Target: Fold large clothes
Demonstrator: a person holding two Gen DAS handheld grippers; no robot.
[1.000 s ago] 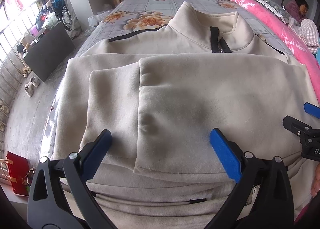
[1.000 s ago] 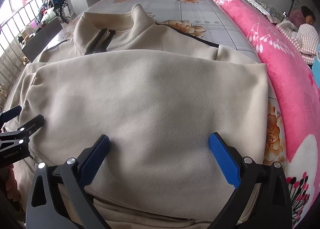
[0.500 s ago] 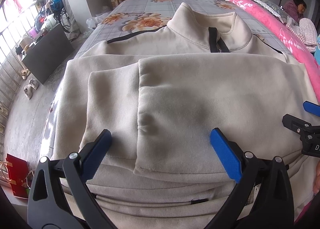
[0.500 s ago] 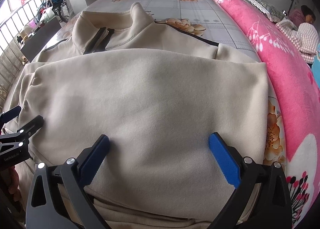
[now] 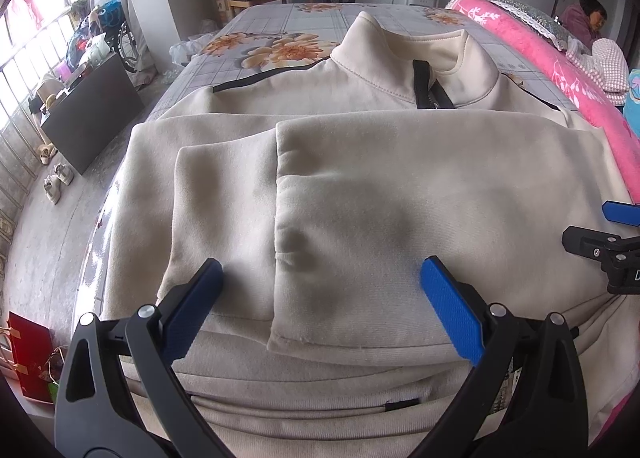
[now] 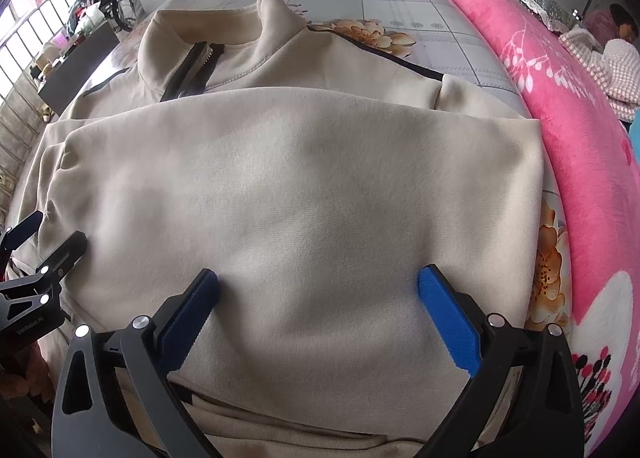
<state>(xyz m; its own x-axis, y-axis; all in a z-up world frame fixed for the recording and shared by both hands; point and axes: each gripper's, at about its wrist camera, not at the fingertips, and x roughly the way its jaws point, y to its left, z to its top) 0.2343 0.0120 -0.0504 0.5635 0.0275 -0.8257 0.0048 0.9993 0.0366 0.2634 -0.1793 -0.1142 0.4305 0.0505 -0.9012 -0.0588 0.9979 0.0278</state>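
Both claws, left (image 5: 320, 290) and right (image 6: 318, 298), hover spread wide and empty over a sleeve-folded cream sweatshirt (image 5: 400, 198) on the bed (image 5: 280, 18), seemingly poised for the next fold.

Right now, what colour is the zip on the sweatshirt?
Black zip on the cream sweatshirt; clearest in the left wrist view.

Black tongs (image 5: 320, 286) with blue ribbed pads (image 5: 450, 308).

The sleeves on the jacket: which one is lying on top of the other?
The sleeve that comes across from the right side lies on top. Its cuff edge overlaps the other sleeve, which is partly tucked beneath it, on the cream jacket.
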